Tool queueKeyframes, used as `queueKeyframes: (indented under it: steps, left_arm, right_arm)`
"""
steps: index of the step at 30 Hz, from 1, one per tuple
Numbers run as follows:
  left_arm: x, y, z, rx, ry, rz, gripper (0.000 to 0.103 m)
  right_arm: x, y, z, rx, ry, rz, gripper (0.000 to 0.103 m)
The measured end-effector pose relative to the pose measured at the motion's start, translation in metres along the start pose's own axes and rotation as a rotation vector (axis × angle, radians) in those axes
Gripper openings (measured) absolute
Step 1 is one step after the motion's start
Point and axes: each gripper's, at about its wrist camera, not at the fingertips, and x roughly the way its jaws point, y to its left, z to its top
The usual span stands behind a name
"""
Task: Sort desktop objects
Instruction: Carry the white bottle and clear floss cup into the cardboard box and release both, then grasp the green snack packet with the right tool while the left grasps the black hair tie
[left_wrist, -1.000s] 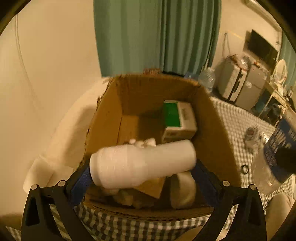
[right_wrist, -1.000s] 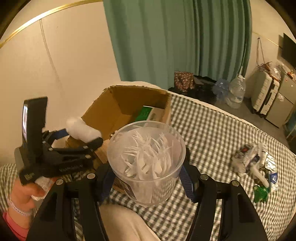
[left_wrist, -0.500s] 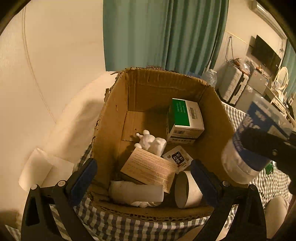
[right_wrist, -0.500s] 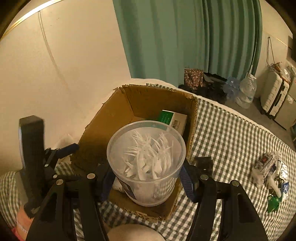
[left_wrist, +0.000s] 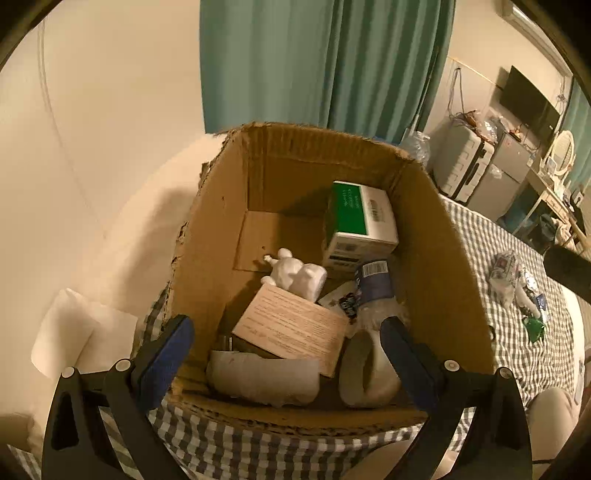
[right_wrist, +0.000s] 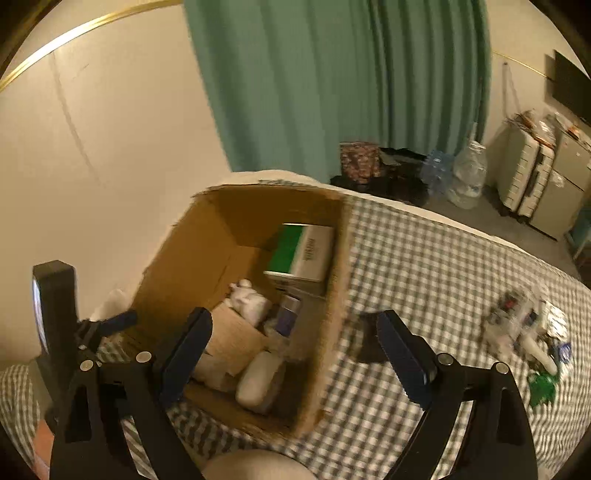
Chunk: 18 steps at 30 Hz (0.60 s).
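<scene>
An open cardboard box (left_wrist: 207, 236) (right_wrist: 332, 332) stands on the checked cloth. Inside lie a green-and-white carton (left_wrist: 354, 218) (right_wrist: 299, 251), a white figurine (left_wrist: 295, 273), a printed card (left_wrist: 291, 325), a white roll (left_wrist: 262, 376), a pale round object (left_wrist: 365, 373) and a clear container with a blue label (left_wrist: 373, 291) (right_wrist: 288, 314). My left gripper (left_wrist: 284, 343) hangs open and empty over the box's near edge. My right gripper (right_wrist: 293, 325) hovers over the box's right wall with its jaws opening and nothing between them.
A heap of wrappers (left_wrist: 513, 280) (right_wrist: 524, 328) lies on the cloth to the right. A small dark item (right_wrist: 364, 347) sits just right of the box. White paper (left_wrist: 74, 339) lies left of it. The wall and a green curtain (right_wrist: 332, 92) stand behind.
The left gripper opened and the white roll dropped into the box. The right gripper swung over the box and let go of the clear container, which now lies inside.
</scene>
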Motion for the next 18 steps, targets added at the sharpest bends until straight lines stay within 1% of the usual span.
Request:
queueKeyframes:
  steps: [4, 7, 8, 10, 11, 14, 18]
  left_arm:
    - [-0.01, -0.019, -0.002, 0.021, -0.01, -0.027, 0.103]
    - [-0.02, -0.039, -0.004, 0.023, -0.009, -0.06, 0.103]
    - [-0.023, -0.047, -0.004, 0.025, -0.01, -0.06, 0.103]
    - [-0.031, -0.067, -0.004, 0.034, -0.015, -0.068, 0.103]
    - [-0.034, -0.077, -0.004, 0.034, -0.019, -0.079, 0.103]
    - [-0.039, -0.116, -0.004, 0.051, -0.014, -0.12, 0.103]
    - [-0.037, -0.167, -0.009, 0.09, -0.001, -0.141, 0.103]
  right_arm:
    - [-0.017, -0.05, -0.013, 0.077, 0.004, -0.07, 0.091]
    - [-0.037, -0.098, -0.022, 0.158, -0.005, -0.126, 0.091]
    - [-0.044, -0.112, -0.023, 0.177, -0.012, -0.154, 0.091]
    - [-0.063, -0.141, -0.026, 0.205, -0.032, -0.239, 0.091]
    - [-0.071, -0.153, -0.026, 0.217, -0.045, -0.259, 0.091]
    - [-0.093, -0.183, -0.028, 0.255, -0.092, -0.285, 0.091]
    - [-0.107, -0.218, -0.039, 0.29, -0.104, -0.319, 0.091]
